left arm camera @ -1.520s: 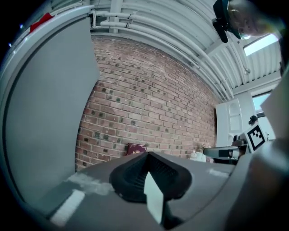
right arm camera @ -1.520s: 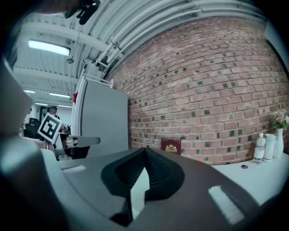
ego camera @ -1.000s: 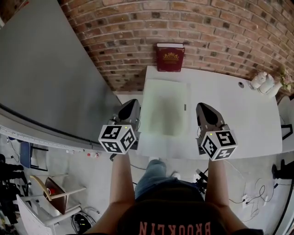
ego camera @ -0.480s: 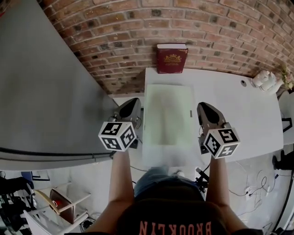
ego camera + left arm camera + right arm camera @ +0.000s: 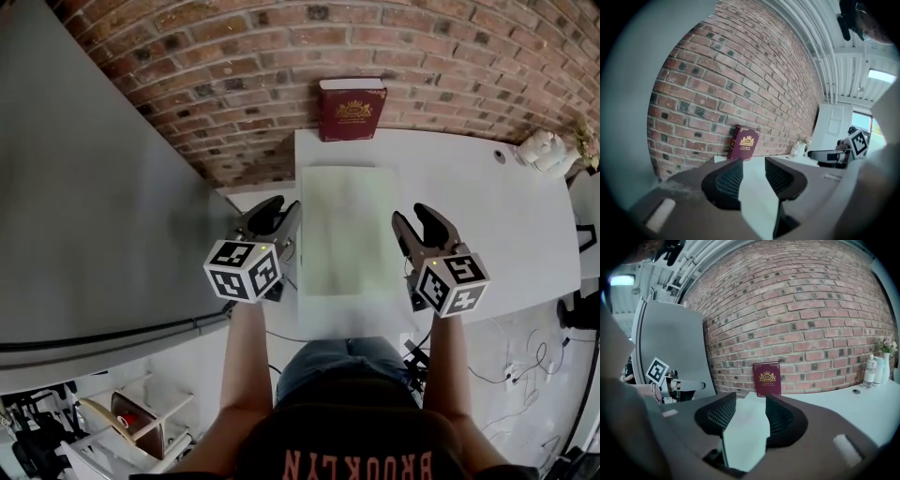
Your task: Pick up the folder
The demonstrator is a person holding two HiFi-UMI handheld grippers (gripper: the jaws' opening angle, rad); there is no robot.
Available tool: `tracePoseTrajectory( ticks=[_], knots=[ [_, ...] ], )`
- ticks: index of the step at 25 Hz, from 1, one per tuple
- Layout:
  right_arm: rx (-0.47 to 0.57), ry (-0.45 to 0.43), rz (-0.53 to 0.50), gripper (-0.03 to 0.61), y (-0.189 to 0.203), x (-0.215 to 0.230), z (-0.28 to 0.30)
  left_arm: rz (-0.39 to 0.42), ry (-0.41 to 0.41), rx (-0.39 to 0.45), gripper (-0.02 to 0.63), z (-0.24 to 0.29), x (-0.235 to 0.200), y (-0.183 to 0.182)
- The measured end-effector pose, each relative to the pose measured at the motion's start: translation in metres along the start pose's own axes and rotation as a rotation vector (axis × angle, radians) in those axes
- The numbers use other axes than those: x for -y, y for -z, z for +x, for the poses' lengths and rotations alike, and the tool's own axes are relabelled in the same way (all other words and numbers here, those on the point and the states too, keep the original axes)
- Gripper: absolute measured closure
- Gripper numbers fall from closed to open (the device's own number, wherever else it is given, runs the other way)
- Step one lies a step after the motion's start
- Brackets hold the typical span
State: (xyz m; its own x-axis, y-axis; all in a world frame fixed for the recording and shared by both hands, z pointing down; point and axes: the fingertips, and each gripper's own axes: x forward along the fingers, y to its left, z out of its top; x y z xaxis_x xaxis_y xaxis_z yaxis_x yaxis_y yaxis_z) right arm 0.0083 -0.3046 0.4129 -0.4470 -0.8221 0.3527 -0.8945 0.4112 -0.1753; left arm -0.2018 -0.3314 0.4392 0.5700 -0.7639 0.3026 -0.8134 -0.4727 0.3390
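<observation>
A pale green folder (image 5: 349, 230) lies flat on the white table (image 5: 487, 225), its long side running away from me. My left gripper (image 5: 279, 212) hovers at the folder's left edge, by the table's left rim. My right gripper (image 5: 418, 221) hovers at its right edge. Both pairs of jaws are opening and their pads press on nothing. In the left gripper view the pale surface shows through the gap of the left gripper (image 5: 753, 172). The right gripper (image 5: 750, 414) frames the greenish folder (image 5: 746, 430) the same way.
A dark red book (image 5: 349, 108) stands against the brick wall at the table's far edge, just beyond the folder. White vases (image 5: 542, 150) stand at the far right corner. A grey panel (image 5: 84, 187) fills the left, with a floor gap beside the table.
Both grippers went from shut to open. They moved forward and down, coming closer to the folder's two long edges.
</observation>
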Motion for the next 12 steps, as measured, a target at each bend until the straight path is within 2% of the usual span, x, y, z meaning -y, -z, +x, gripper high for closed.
tracePoseTrajectory(
  ticks=[4, 12],
  knots=[
    [-0.030, -0.011, 0.010, 0.328, 0.012, 0.008, 0.002, -0.028, -0.004, -0.041, 0.422, 0.005, 0.002, 0.019],
    [-0.135, -0.056, 0.057, 0.290, 0.046, 0.021, 0.009, -0.139, -0.033, -0.113, 0.362, 0.008, 0.005, 0.059]
  ],
)
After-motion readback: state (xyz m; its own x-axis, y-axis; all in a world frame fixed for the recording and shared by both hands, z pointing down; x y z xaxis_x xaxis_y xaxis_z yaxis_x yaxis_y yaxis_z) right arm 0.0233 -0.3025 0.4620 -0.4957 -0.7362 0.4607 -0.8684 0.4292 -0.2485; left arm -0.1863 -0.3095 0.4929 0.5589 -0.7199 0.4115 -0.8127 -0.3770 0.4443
